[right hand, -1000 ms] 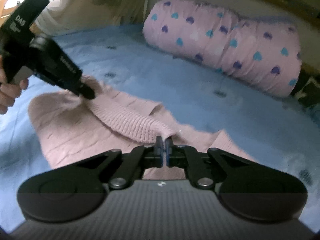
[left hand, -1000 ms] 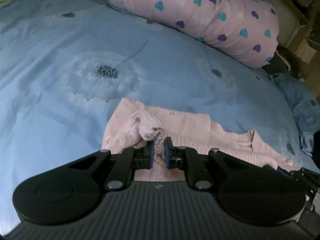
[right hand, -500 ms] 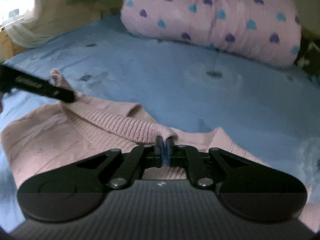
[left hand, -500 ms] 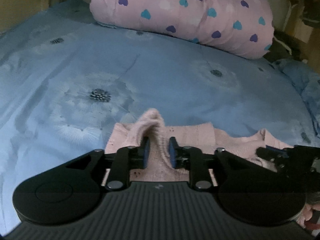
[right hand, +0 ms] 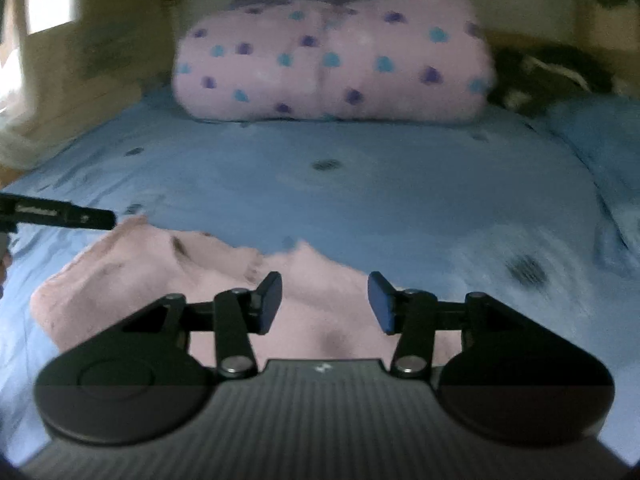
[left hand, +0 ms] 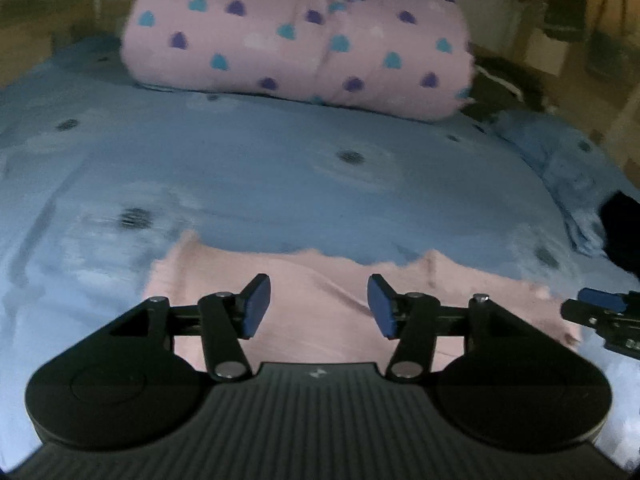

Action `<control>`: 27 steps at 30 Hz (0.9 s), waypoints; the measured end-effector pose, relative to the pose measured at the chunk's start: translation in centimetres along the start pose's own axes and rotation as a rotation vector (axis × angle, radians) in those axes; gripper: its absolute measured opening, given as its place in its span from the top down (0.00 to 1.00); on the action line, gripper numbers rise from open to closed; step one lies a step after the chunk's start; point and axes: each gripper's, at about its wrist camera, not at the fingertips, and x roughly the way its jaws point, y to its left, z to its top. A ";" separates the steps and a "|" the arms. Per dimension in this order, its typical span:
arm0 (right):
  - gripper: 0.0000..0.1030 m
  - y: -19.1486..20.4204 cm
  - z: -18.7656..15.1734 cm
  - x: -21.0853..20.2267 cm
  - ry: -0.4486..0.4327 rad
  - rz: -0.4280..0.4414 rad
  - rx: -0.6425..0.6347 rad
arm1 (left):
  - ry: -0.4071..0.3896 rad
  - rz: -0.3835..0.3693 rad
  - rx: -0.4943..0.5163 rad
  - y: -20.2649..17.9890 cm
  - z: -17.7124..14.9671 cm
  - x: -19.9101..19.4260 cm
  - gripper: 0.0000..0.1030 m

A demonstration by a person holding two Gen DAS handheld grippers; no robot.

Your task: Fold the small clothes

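Observation:
A small pink knitted garment (left hand: 320,292) lies flat on the blue bedsheet (left hand: 280,176), folded over on itself. My left gripper (left hand: 319,306) is open and empty, just above the garment's near part. My right gripper (right hand: 324,303) is open and empty over the garment's right part (right hand: 320,280). The garment's left part (right hand: 132,264) looks bunched. The right gripper's tip shows at the right edge of the left wrist view (left hand: 600,308). The left gripper's finger shows at the left edge of the right wrist view (right hand: 60,214).
A rolled pink quilt with blue and purple hearts (left hand: 300,40) lies across the far end of the bed, also in the right wrist view (right hand: 332,64). A crumpled blue cloth (left hand: 568,160) lies at the right. Dark items (right hand: 552,72) sit beyond it.
Both grippers have let go of the pink garment and opened wide. The lifted edge has dropped flat onto the garment. Both cameras have tilted up towards the quilt.

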 end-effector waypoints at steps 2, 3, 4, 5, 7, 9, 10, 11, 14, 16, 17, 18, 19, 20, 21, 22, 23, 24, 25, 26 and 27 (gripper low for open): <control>0.52 -1.1 -0.8 -0.2 0.014 -0.042 0.038 | 0.023 -0.028 0.019 -1.6 -0.4 0.5 0.42; 0.52 -1.4 -1.1 0.0 0.039 -0.052 0.053 | 0.044 -0.044 0.030 -2.6 -0.6 1.1 0.41; 0.52 -1.7 -1.2 0.5 0.084 -0.059 0.064 | 0.061 -0.055 0.034 -3.4 -0.8 1.5 0.41; 0.52 -1.9 -1.3 1.0 0.118 -0.066 0.078 | 0.076 -0.062 0.035 -4.0 -1.0 2.0 0.41; 0.52 -2.6 -1.8 1.4 0.136 -0.079 0.138 | 0.106 -0.073 0.035 -5.4 -1.3 3.2 0.41; 0.52 -3.3 -2.2 1.7 0.151 -0.058 0.199 | 0.135 -0.070 0.034 -6.6 -1.7 4.5 0.41; 0.52 -3.5 -2.2 1.7 0.150 -0.044 0.214 | 0.153 -0.066 0.032 -7.0 -1.8 5.2 0.41; 0.52 -3.6 -2.3 1.8 0.145 -0.025 0.223 | 0.181 -0.057 0.024 -7.3 -2.0 6.1 0.42; 0.73 -3.8 -2.4 1.8 0.138 0.004 0.237 | 0.250 -0.050 -0.021 -7.4 -2.0 8.6 0.53; 0.87 -4.0 -2.2 1.6 0.124 0.017 0.237 | 0.252 -0.044 -0.037 -7.5 -2.0 9.4 0.67; 0.88 -4.0 -1.9 1.6 0.117 0.030 0.232 | 0.241 -0.043 -0.035 -7.5 -1.8 9.5 0.73; 0.89 -4.0 -1.7 1.5 0.103 0.042 0.231 | 0.226 -0.044 -0.034 -7.7 -1.5 9.5 0.75; 0.89 -4.0 -1.5 1.2 0.084 0.049 0.239 | 0.208 -0.046 -0.037 -7.8 -1.0 9.5 0.75; 0.89 -4.2 -1.4 1.2 0.062 0.057 0.249 | 0.194 -0.045 -0.042 -8.0 -0.5 9.6 0.75; 0.89 -4.3 -1.3 1.1 0.034 0.065 0.259 | 0.183 -0.040 -0.044 -8.2 -0.1 9.7 0.75; 0.89 -4.5 -1.2 1.0 -0.011 0.066 0.277 | 0.172 -0.034 -0.042 -8.5 0.3 9.9 0.75; 0.89 -4.8 -1.1 1.0 -0.052 0.056 0.298 | 0.162 -0.025 -0.039 -8.7 0.8 10.1 0.74; 0.87 -5.1 -1.2 1.0 -0.090 0.039 0.322 | 0.148 -0.010 -0.037 -9.0 1.3 10.2 0.73; 0.87 -5.5 -1.3 0.9 -0.127 -0.008 0.355 | 0.138 0.001 -0.032 -9.2 1.9 10.2 0.73; 0.87 -5.8 -1.4 0.8 -0.138 -0.050 0.372 | 0.131 0.008 -0.021 -9.4 2.5 10.2 0.69; 0.86 -6.0 -1.4 0.8 -0.131 -0.085 0.378 | 0.125 0.013 -0.009 -9.5 2.8 9.9 0.65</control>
